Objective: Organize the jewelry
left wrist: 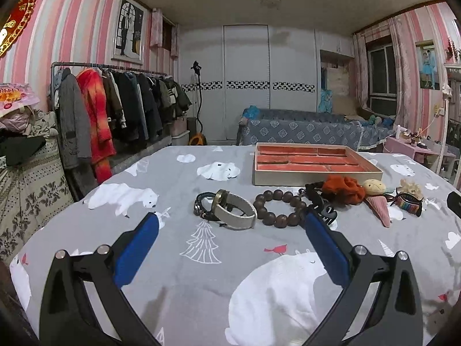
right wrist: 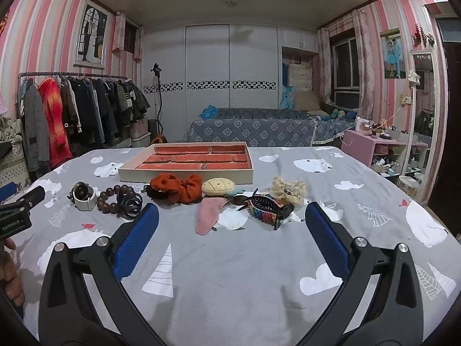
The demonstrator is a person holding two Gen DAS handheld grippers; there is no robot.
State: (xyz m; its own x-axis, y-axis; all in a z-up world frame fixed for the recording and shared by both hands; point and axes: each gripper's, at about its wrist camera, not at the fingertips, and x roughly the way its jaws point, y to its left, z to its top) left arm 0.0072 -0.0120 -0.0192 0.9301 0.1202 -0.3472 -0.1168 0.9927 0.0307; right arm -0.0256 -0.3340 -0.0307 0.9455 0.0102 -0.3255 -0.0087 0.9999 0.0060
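The bed (right wrist: 230,274) wears a grey cover printed with polar bears; toward its far side sits the tray (right wrist: 184,174), a shallow cream box with empty red-lined compartments. In front of the tray the jewelry lies in a loose row; an orange scrunchie (right wrist: 175,187) sits just before the tray's near wall, with a plush ice-cream clip (right wrist: 214,199) beside it and a cream scrunchie (right wrist: 288,189) further right. A rainbow claw clip (right wrist: 268,212) lies in front of the cream scrunchie; at the left end of the row a bead bracelet (left wrist: 281,207) touches a black claw clip (right wrist: 131,203) (its far side is hidden) and sits just beside a watch (left wrist: 234,212) with a pale strap. The left tool (left wrist: 230,225) hovers near the watch, fingers spread wide and empty; the right tool (right wrist: 230,220) is likewise spread apart, holding nothing, short of the row.
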